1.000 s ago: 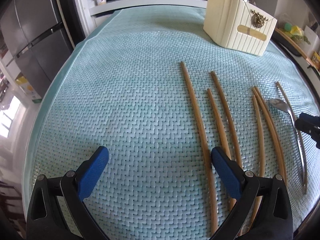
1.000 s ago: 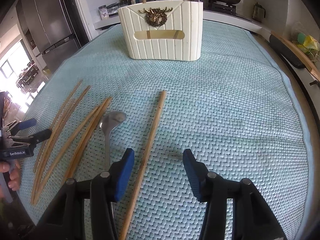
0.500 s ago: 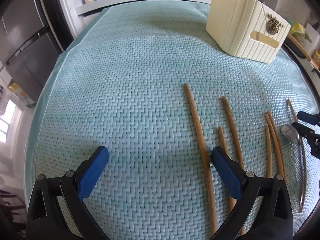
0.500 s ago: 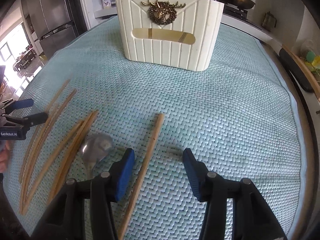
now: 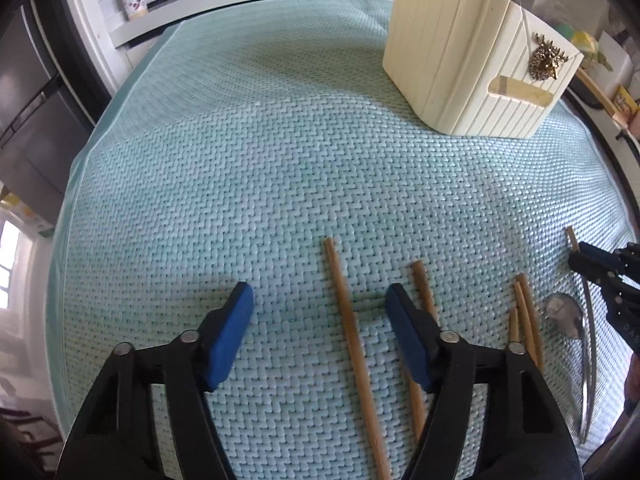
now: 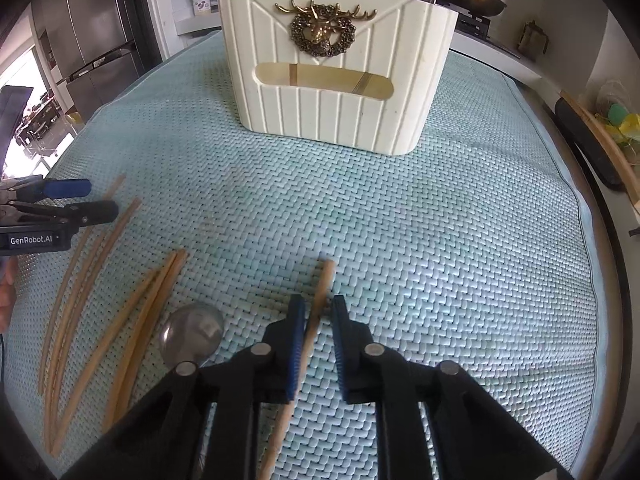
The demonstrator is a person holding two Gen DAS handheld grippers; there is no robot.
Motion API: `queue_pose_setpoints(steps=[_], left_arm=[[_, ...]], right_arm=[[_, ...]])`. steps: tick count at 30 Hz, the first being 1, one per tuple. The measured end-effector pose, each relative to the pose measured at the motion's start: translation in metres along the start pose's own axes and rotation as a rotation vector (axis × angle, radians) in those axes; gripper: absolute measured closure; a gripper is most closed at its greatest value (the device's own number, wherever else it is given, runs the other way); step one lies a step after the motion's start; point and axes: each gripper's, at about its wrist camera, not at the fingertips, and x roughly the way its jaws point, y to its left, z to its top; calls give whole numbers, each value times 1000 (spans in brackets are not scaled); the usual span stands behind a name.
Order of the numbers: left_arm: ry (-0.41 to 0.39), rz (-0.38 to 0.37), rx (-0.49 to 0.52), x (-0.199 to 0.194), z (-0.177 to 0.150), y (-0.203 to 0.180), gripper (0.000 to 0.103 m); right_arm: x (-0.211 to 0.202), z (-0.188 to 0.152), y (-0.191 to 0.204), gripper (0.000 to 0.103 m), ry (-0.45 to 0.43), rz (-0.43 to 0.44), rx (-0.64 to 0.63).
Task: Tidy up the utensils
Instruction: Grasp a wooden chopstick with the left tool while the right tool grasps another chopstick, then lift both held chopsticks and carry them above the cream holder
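woven green mat (image 6: pixel 460 240) covered the whole table, with a fridge (image 6: pixel 96 28) far off on the left. left gripper (image 5: pixel 320 308) hung over the mat with its fingers wide apart and nothing in them, one chopstick (image 5: pixel 352 336) lying between. next came more sticks and a spoon (image 6: pixel 192 334). right gripper (image 6: pixel 316 344) had its fingers nearly together around a lone chopstick (image 6: pixel 322 286), maybe just touching it. a good grab would squeeze evenly, lift level, then drop it into the cream holder (image 6: pixel 336 76).

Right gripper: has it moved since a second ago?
Yes. The right gripper has advanced toward the cream utensil holder, which looms larger, and its fingers have narrowed around the lone chopstick.
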Motion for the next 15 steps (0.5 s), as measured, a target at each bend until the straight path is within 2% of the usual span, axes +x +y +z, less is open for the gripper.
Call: queue_pose_setpoints(steps=[1, 3, 5, 9, 15], left_arm=[[-3, 3, 6, 0, 0, -1, 49], [-9, -15, 15, -2, -1, -2, 80], [-8, -30, 17, -2, -1, -1, 97], [-18, -69, -11, -8, -5, 5, 100], [-118, -113, -41, -53, -8, 11, 100]], right_arm=[[1, 2, 0, 92, 1, 2, 5], [2, 5, -2, 94, 2, 14, 21], [1, 6, -8, 95, -2, 35, 44], [-6, 10, -18, 96, -25, 81, 92], [-46, 20, -28, 96, -123, 124, 122]])
